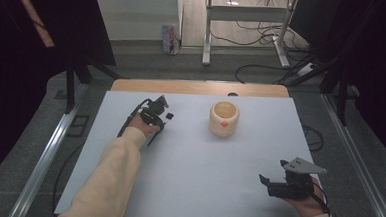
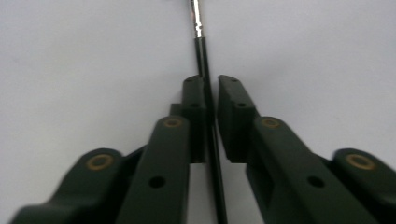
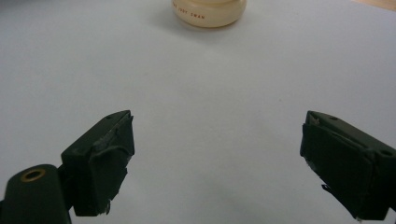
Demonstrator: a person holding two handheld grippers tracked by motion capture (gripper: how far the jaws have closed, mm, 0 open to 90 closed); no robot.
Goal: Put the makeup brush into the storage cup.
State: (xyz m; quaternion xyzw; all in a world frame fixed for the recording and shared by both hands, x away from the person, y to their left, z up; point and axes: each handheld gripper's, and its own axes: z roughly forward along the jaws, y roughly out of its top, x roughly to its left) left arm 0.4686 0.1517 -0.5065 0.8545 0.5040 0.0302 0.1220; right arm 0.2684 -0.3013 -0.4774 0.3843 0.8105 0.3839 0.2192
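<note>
- Pinching a thin black rod point(image 2: 206, 70) is what the left gripper point(image 2: 210, 88) is up to; its jaws are closed right down on it, and the rod runs straight between them with a shiny metal tip sticking out past the ends.
- The rod lies low over the white counter point(image 1: 193, 158), on its left side, towards the far edge. In the high view the left gripper point(image 1: 155, 114) covers most of it.
- A cream cup point(image 1: 224, 118) with an orange mark sits on the counter to the right of the left gripper, well apart from it, with bare counter between them.
- The right gripper point(image 3: 215, 158) hangs over the near right corner, jaws spread wide with nothing in them; from its own view the cup point(image 3: 209, 13) is straight ahead, far off.
- Cables point(image 1: 265, 34) and a desk frame on the floor behind.
</note>
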